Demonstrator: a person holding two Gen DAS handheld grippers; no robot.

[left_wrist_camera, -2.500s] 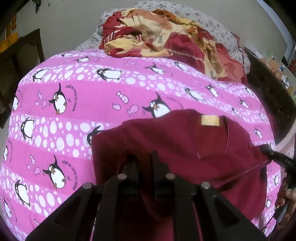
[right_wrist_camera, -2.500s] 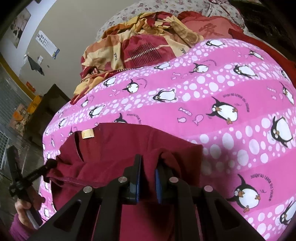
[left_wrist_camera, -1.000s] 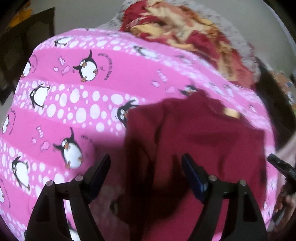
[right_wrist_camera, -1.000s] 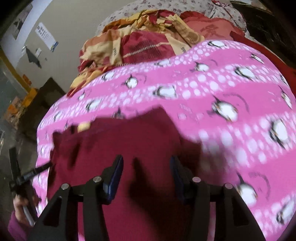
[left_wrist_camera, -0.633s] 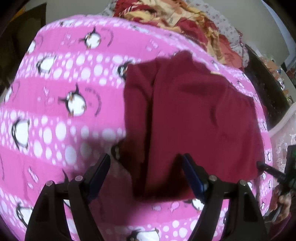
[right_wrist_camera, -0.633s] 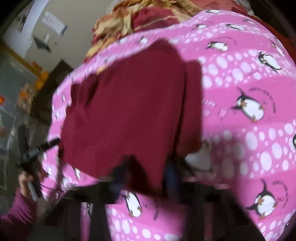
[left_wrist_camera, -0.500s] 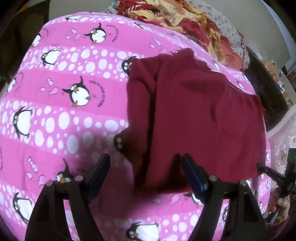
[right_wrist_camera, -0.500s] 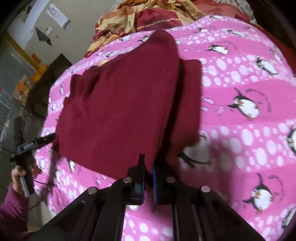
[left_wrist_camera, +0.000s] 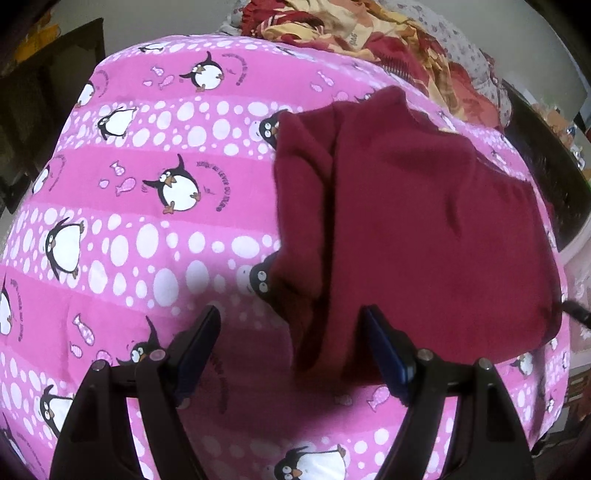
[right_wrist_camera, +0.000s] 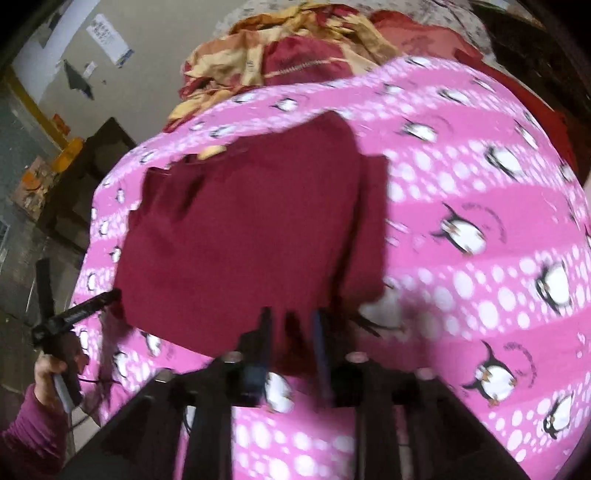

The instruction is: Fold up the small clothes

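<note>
A dark red garment [left_wrist_camera: 406,221] lies folded flat on the pink penguin sheet [left_wrist_camera: 147,229], with a narrow strip of it sticking out along its left side. My left gripper [left_wrist_camera: 291,332] stands open just short of the garment's near left corner, touching nothing. In the right wrist view the same garment [right_wrist_camera: 240,229] shows a small yellow label at its far edge. My right gripper [right_wrist_camera: 291,328] is blurred at the garment's near hem. Its jaws are opening, with the hem between them and the pads apart from it.
A heap of red and yellow bedding [left_wrist_camera: 369,33] lies at the far end of the bed. A dark cabinet [right_wrist_camera: 103,155] stands off the left side. A hand in a purple sleeve [right_wrist_camera: 44,373] holds the left gripper's handle at the bed's edge.
Both grippers let go of the folded-over garment and drew back to its near edge. The right gripper shut on the near hem half a second ago; its jaws now stand apart.
</note>
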